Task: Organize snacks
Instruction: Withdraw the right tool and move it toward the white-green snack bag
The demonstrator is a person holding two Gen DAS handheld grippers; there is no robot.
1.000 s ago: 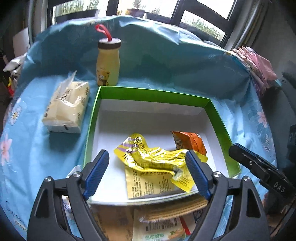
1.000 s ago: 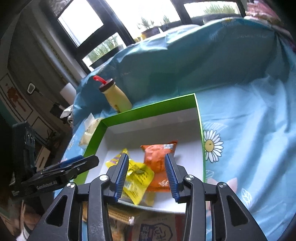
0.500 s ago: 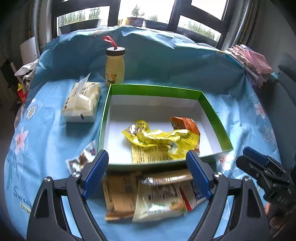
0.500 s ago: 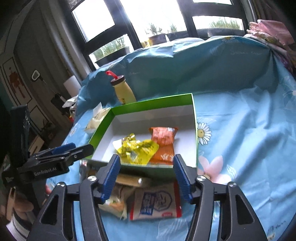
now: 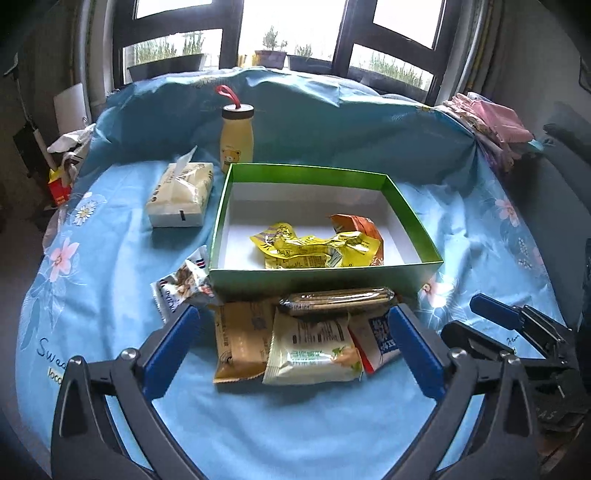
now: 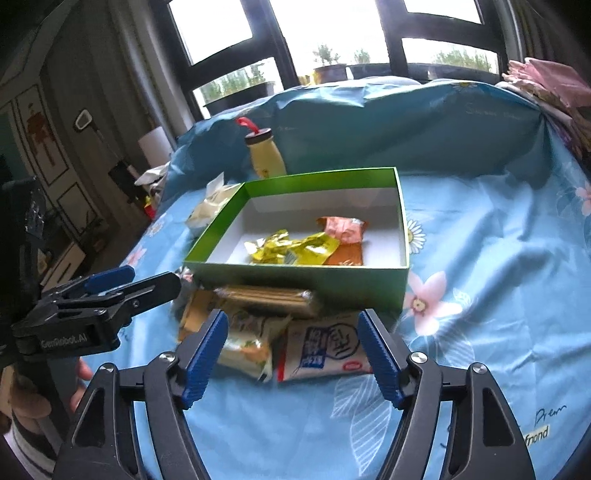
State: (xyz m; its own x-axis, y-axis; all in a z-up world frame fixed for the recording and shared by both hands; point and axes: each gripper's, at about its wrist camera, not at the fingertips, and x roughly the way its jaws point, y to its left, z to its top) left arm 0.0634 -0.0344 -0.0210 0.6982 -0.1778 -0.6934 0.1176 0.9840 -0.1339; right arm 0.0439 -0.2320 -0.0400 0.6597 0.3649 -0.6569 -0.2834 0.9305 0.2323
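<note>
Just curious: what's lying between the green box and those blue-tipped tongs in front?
A small heap of snack packets lies on the blue cloth, right against the green box's near wall. Both views show it; both tongs are open and empty.

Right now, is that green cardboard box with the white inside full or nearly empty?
Nearly empty. The green cardboard box holds only a crumpled yellow wrapper and an orange packet; most of its white floor is bare.

I get blown-out daylight from the far windows (image 5: 295, 33), soft shadows under the box (image 5: 317, 275), dark bowed fisheye corners, and slight blur near me.
</note>
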